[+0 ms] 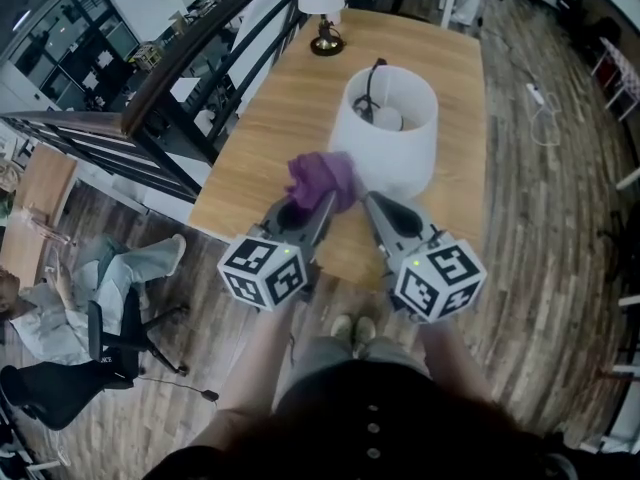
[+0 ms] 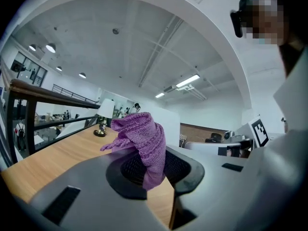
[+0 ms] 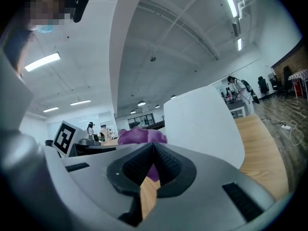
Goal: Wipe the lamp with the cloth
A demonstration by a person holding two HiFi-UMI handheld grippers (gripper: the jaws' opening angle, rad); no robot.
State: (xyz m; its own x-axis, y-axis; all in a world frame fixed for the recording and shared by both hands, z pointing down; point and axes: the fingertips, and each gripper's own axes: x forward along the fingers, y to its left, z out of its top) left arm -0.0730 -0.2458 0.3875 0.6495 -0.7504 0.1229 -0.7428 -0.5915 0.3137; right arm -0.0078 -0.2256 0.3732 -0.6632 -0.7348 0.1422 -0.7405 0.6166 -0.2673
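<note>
- Left gripper [image 1: 322, 206] fingers clench the purple cloth [image 1: 320, 176], held at the near side of the white lamp [image 1: 390, 138] on the surface [image 1: 265, 118].
- Right gripper [image 1: 372, 202] fingers are pressed together, seemingly empty.
- Sweep lightly around the shade so the lamp doesn't tip.

text: none readable | brands, labels: none readable | numbers, signs: none readable

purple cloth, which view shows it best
The left gripper view: the purple cloth sits central, pinched between the jaws. The head view shows it bunched by the lampshade; the right gripper view catches a patch beyond its jaws.
</note>
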